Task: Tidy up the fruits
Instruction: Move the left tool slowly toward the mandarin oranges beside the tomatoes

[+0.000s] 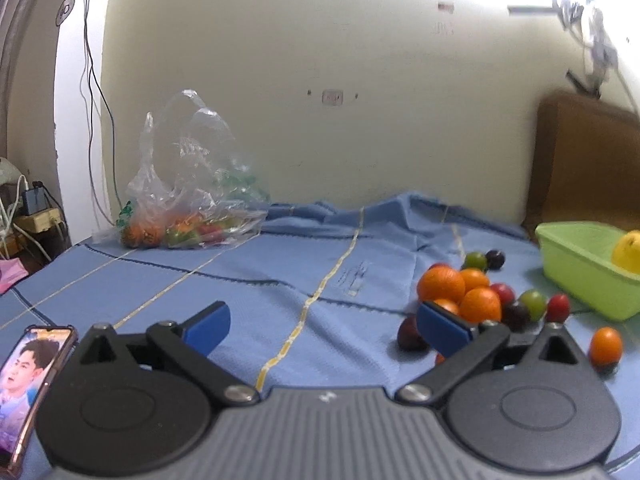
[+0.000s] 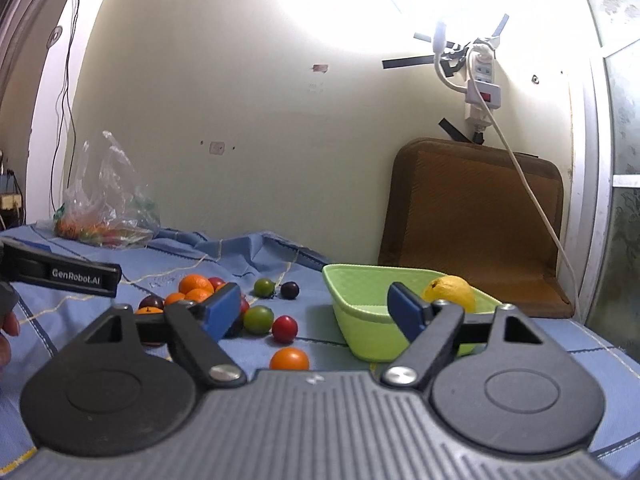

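A pile of small fruits, with oranges [image 1: 460, 288], dark plums, green and red ones, lies on the blue cloth [image 1: 280, 280]; it also shows in the right wrist view [image 2: 196, 286]. A green basket [image 1: 576, 264] holds a yellow lemon [image 1: 628, 256]; in the right wrist view the basket [image 2: 360, 304] and lemon [image 2: 450, 290] sit just ahead. My left gripper [image 1: 320, 328] is open and empty, its right finger beside the pile. My right gripper [image 2: 314, 312] is open and empty, above a loose orange [image 2: 289, 359] and a red fruit [image 2: 285, 328].
A clear plastic bag [image 1: 188, 200] with more fruit stands at the back left by the wall. A phone [image 1: 24, 384] lies at the cloth's front left. A brown cushion [image 2: 476, 224] leans on the wall behind the basket. A power strip cable [image 2: 528, 184] hangs over it.
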Available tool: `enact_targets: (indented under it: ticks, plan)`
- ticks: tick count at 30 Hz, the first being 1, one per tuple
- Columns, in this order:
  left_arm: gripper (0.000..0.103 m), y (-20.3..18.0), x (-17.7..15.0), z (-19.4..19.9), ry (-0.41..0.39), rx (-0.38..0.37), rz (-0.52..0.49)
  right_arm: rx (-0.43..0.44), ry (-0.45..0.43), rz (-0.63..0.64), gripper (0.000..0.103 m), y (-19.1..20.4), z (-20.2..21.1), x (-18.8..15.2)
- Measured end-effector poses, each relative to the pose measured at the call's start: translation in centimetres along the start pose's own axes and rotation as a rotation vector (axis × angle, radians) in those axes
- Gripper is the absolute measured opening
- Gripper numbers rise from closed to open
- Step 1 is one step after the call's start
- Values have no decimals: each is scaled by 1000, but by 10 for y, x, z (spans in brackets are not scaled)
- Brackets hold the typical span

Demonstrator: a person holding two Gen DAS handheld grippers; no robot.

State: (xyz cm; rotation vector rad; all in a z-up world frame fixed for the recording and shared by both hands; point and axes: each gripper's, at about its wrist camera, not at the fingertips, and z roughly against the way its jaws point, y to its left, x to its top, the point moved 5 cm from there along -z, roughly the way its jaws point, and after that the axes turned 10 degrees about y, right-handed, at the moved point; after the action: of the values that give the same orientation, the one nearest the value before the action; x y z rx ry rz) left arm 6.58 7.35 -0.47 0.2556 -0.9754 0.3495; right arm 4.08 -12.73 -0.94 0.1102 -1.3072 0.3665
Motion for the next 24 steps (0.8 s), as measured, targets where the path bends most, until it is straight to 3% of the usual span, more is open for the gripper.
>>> enact_targets:
  ticks: [24]
  plan:
    - [103,9,-2,-12,85,4,42,49,12,-20,91,-3,-2,1]
